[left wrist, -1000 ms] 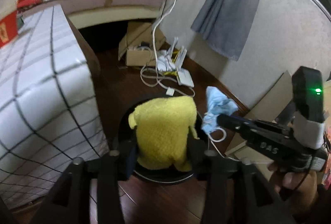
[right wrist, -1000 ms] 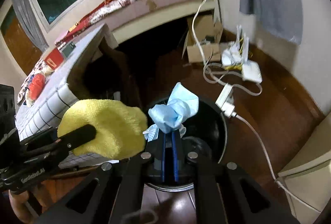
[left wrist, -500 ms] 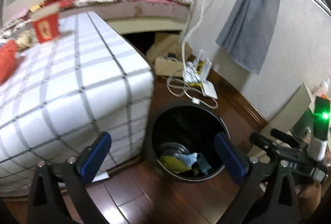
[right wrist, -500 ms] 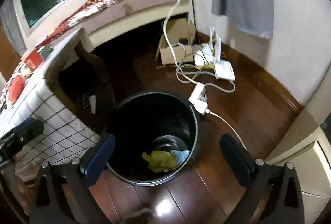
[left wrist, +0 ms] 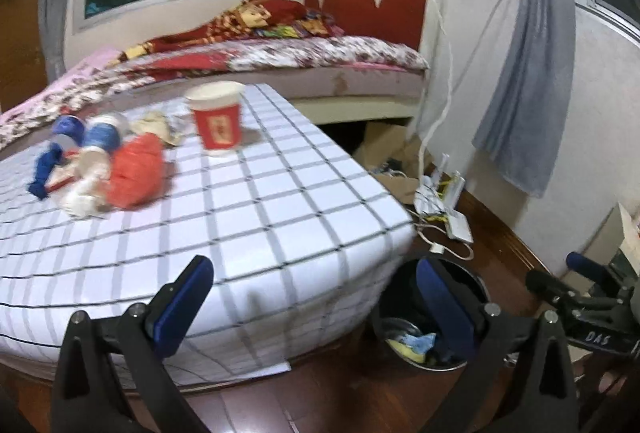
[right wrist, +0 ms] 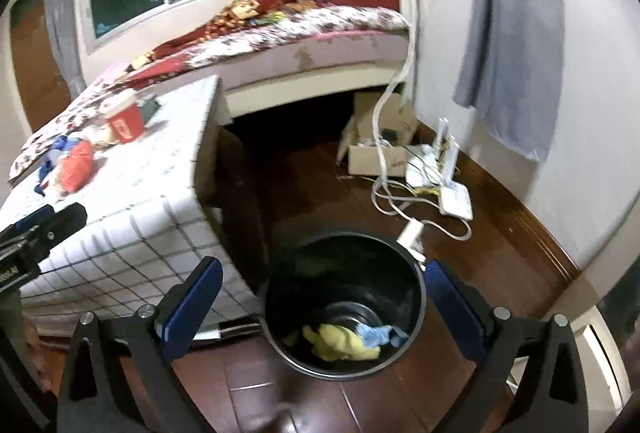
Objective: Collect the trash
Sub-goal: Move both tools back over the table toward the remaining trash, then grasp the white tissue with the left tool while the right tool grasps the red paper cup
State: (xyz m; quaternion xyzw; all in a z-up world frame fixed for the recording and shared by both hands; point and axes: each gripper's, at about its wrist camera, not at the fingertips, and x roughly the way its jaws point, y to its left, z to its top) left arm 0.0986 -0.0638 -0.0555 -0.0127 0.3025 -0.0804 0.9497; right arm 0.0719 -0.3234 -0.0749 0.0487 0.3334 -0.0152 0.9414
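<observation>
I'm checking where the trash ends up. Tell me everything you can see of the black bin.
The black bin is a round, open-topped bucket with a thin pale rim and dark glossy walls, standing upright on the wooden floor beside the checked table. At its bottom lie a yellow cloth and a crumpled blue piece. No gripper touches it.

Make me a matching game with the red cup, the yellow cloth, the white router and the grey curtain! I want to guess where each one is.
Things:
1. red cup
2. yellow cloth
3. white router
4. grey curtain

Places:
A. hanging by the wall
B. on the wooden floor near the wall
C. standing on the checked table cover
D. down inside the black bin

Pairs: 1-C, 2-D, 3-B, 4-A
</observation>
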